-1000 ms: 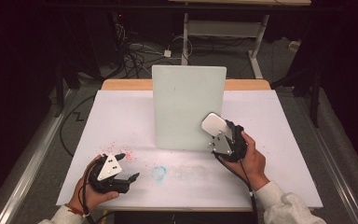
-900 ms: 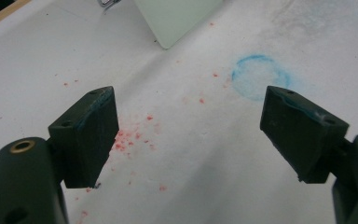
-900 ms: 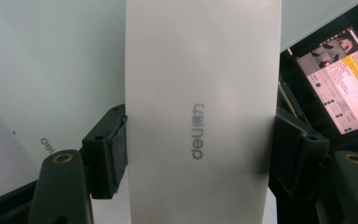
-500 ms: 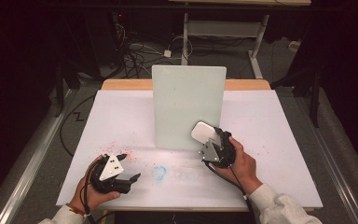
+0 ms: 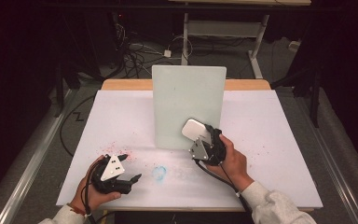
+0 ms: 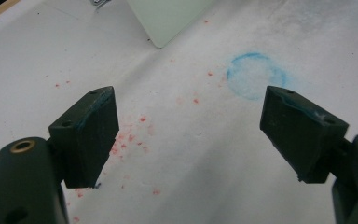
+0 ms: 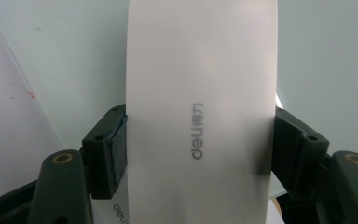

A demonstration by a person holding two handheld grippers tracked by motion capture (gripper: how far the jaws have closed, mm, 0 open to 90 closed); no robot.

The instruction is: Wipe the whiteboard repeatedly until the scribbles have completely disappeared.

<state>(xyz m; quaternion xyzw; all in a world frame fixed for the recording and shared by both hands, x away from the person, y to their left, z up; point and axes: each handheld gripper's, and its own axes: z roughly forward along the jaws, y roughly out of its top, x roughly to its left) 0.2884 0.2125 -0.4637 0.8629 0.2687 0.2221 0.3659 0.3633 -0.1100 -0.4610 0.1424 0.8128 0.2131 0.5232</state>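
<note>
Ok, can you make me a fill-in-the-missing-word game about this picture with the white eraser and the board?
1. The right gripper is shut on a white ____ with "deli" printed on it.
2. The left gripper has its jaws ____, with nothing between them.
3. The smudged ring on the white table cover is ____ in colour.
4. The pale board stands ____ on the table.

Missing words: eraser; open; blue; upright

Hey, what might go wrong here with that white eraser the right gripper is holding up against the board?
The smooth white rounded eraser is pinched only by its edges in the right gripper, so it may slip. Pushing could tip the upright pale green board. The left gripper hangs open, steadying nothing.
</note>
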